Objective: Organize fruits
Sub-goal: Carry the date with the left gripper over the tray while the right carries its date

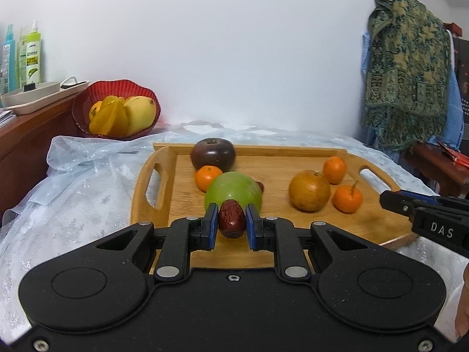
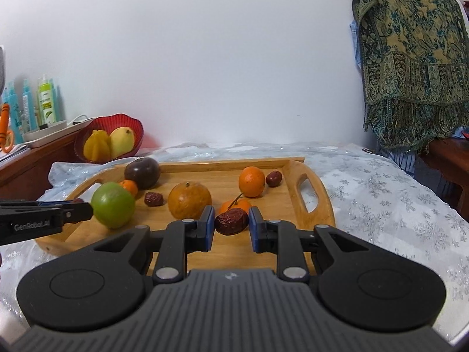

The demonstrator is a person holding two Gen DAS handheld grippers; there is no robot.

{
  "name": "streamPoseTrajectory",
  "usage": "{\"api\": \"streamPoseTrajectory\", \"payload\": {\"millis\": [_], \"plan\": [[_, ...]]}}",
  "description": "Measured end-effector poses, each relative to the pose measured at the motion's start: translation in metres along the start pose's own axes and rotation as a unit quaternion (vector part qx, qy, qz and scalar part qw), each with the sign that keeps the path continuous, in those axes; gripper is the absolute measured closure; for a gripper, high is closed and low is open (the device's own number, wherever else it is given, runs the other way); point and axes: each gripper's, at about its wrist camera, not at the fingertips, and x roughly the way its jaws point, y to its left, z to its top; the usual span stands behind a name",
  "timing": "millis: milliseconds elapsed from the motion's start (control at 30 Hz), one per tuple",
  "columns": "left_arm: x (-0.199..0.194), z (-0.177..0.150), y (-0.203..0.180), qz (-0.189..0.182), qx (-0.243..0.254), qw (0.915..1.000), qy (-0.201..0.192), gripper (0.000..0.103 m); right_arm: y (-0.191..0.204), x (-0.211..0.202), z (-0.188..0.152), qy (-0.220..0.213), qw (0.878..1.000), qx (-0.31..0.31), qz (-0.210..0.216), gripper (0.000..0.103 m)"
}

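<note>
My left gripper (image 1: 231,209) is shut on a wrinkled red date (image 1: 232,218), held above the near part of the wooden tray (image 1: 293,228). My right gripper (image 2: 231,212) is shut on another red date (image 2: 231,221) over the tray's (image 2: 263,243) front. On the tray lie a green round fruit (image 1: 234,190), a dark purple fruit (image 1: 213,153), a brownish-orange fruit (image 1: 309,190), small tangerines (image 1: 347,199), and two loose dates (image 2: 154,199). A red basket (image 1: 117,88) at the back left holds a starfruit (image 1: 110,118) and a mango (image 1: 140,114).
The tray lies on a pale blue snowflake-patterned cloth (image 2: 381,193). At the left, a wooden cabinet (image 1: 26,143) carries a white tray and spray bottles (image 1: 30,55). A patterned green shawl (image 2: 413,58) hangs at the right above a dark wooden piece.
</note>
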Motion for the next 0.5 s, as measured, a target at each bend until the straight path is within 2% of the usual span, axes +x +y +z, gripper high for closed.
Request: {"api": "streamPoseTrajectory", "payload": {"millis": [500], "plan": [[0.015, -0.003, 0.003, 0.009, -0.005, 0.9998, 0.014, 0.085, -0.009, 0.024, 0.005, 0.011, 1.0, 0.011, -0.026, 0.074]]}}
